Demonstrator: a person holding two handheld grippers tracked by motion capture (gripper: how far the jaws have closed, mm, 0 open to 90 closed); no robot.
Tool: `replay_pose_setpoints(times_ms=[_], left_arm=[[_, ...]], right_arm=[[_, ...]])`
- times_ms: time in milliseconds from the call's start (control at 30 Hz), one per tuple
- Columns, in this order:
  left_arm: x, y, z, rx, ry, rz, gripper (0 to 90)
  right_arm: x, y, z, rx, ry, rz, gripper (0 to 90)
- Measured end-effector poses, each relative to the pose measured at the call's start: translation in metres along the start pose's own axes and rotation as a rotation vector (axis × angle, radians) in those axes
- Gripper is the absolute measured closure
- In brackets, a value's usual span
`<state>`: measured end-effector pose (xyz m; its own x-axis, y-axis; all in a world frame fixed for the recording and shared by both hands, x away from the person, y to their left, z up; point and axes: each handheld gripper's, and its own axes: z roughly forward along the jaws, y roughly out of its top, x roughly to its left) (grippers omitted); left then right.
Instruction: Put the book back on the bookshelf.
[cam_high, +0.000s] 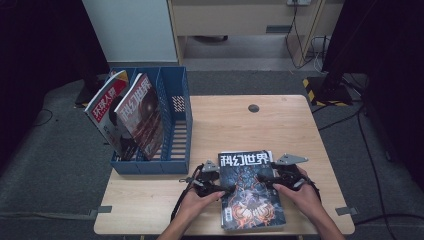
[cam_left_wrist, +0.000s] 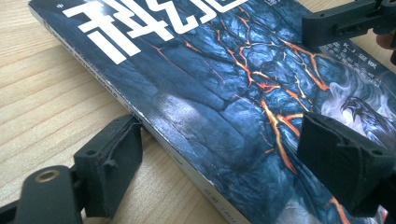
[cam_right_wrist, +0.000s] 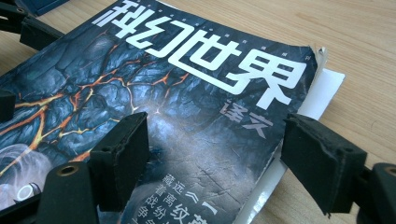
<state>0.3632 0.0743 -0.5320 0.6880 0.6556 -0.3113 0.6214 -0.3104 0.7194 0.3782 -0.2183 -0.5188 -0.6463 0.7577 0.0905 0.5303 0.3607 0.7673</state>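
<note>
A lab-like recording room is seen: a small wooden table (cam_high: 280, 120) on grey carpet (cam_high: 50, 165), dark curtains at 9 o'clock (cam_high: 35, 45), cables at 2 o'clock (cam_high: 310, 50).

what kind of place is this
Probably an office or lab corner set up for recording: a small wooden table on grey carpet, a blue file rack holding magazines, and cables trailing across the floor.

Light wooden table (cam_high: 280, 125): one magazine (cam_high: 250, 192) lying flat near front edge; blue file rack (cam_high: 172, 125) at left
</note>
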Motion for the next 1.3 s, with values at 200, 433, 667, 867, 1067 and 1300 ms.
replay_pose_setpoints(times_ms=[200,433,667,867,1067,1300], left_arm=[[-0.001,0.005,-0.003,0.016,-0.003,0.011,13.8],[0.004,0.01,-0.012,-0.003,-0.049,-0.025,18.1],[0.013,0.019,-0.017,0.005,-0.105,-0.059,24.9],[0.018,0.027,-0.02,0.005,-0.133,-0.08,29.0],[0.024,0.035,-0.017,0.014,-0.175,-0.114,32.7],[0.026,0.044,-0.009,0.005,-0.188,-0.12,32.6]], right_arm=[[0.001,0.001,0.003,-0.002,0.006,0.003,22.9],[0.002,0.001,0.003,-0.006,0.006,0.0,22.9],[0.001,0.0,0.003,-0.003,0.014,0.015,23.2],[-0.001,0.0,0.004,-0.012,0.022,0.029,25.0],[-0.002,0.0,0.005,-0.017,0.027,0.017,25.1],[-0.001,0.001,0.006,-0.017,0.028,0.015,25.3]])
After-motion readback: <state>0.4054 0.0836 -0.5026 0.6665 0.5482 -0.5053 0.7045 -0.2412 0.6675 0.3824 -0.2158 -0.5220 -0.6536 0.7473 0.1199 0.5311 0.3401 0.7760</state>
